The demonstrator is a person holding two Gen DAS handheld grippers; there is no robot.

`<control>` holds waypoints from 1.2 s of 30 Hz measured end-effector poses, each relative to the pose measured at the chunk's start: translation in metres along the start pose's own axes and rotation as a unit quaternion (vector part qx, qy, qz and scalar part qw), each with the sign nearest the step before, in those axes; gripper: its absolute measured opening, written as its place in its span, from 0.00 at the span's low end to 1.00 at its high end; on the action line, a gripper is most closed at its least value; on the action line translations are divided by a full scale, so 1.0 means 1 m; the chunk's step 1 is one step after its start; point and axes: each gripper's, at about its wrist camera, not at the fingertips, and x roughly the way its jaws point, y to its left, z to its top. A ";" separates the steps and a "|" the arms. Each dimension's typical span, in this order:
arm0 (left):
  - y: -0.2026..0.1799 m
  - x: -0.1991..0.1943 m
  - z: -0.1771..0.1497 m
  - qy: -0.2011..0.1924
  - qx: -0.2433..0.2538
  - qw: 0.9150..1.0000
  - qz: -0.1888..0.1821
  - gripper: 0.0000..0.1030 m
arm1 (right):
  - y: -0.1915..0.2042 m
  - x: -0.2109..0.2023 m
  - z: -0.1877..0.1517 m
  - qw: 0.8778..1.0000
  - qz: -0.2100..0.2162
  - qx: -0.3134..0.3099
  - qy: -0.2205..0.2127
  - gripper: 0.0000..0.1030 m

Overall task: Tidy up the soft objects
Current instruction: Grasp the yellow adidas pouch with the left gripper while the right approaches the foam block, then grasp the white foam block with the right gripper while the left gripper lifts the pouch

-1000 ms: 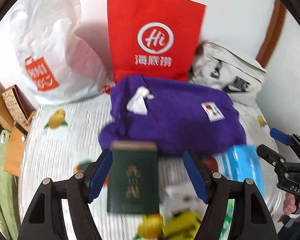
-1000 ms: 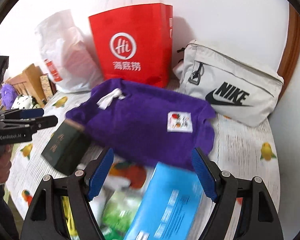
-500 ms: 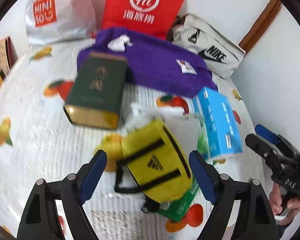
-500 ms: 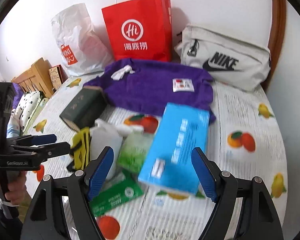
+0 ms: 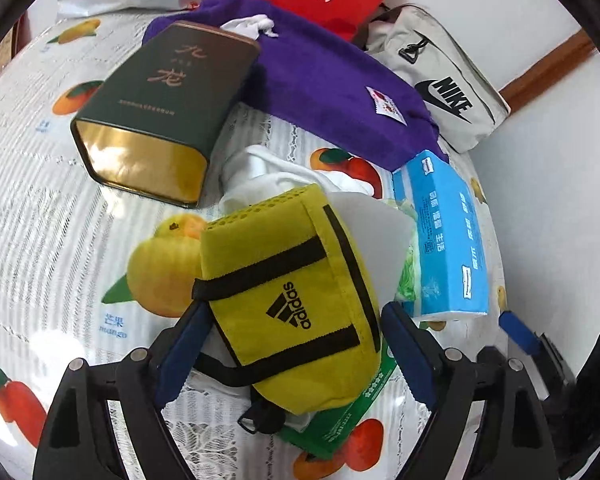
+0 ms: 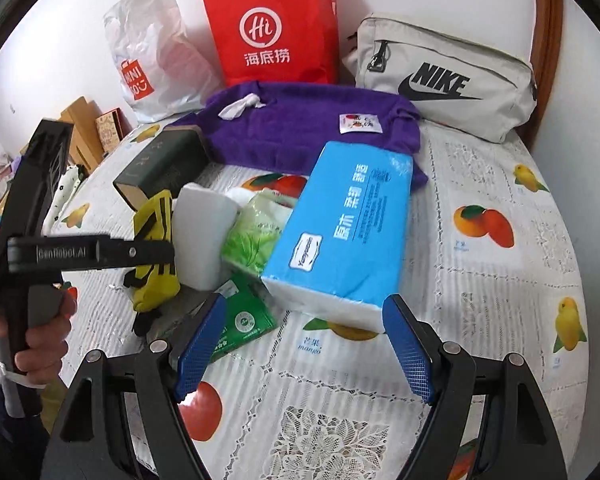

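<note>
White wall behind, fruit-print tablecloth [image 6: 500, 288] under everything. My left gripper [image 5: 292, 344] is spread wide, its blue pads either side of the yellow adidas pouch [image 5: 288, 300]; I can't tell if either pad touches it. Just beyond that pouch, a white roll [image 5: 372, 232] and the blue tissue pack [image 5: 444, 240] off to the gripper's right; dark green tin [image 5: 164, 104] ahead-left, lying on its side. Purple cloth bag [image 5: 324, 84] farther ahead, partly under the tin's far end. My right gripper [image 6: 304, 344] is also wide open, empty, hovering with the blue tissue pack's near end right in front of its fingertips. Green tissue packet [image 6: 240, 320] sits by its left finger, light-green packet [image 6: 256, 224] beyond. Far ahead against the wall: red paper bag [image 6: 276, 28], white plastic bag [image 6: 156, 52], grey Nike bag [image 6: 448, 76].
</note>
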 end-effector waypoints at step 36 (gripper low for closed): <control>0.018 -0.044 -0.013 -0.050 0.057 0.994 0.076 0.74 | 0.049 0.025 0.009 0.999 0.036 -0.023 0.008 0.77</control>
